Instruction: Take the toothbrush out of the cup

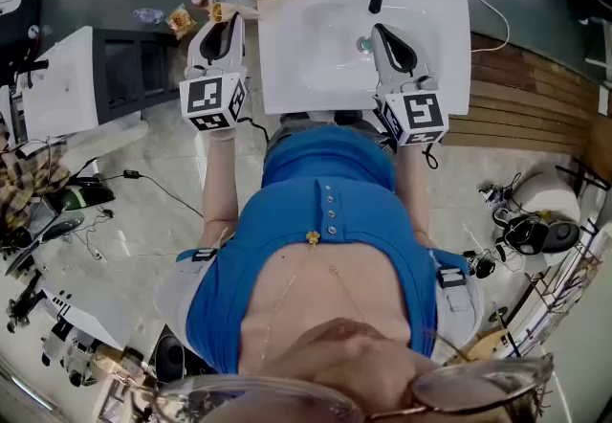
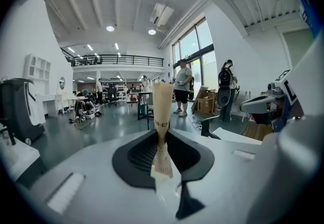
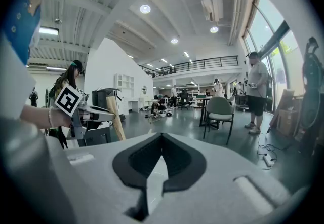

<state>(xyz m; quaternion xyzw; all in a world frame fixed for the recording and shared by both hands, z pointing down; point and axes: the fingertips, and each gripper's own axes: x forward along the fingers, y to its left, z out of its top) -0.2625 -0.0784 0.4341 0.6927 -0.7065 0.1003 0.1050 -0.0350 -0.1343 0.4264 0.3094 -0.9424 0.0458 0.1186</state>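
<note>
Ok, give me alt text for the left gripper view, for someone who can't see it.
The left gripper holds a tan paper-wrapped toothbrush upright, its jaws shut on the lower end. Behind is a large bright hall with tall windows and a few people standing.

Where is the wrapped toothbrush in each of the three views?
Head view: the wrapped toothbrush is upper left, at the left gripper's tips, beside the sink.
Left gripper view: it stands upright at centre, between the closed jaws.
Right gripper view: it leans left of centre, a tan stick.
Shared landmark: the left gripper holding it.
</note>
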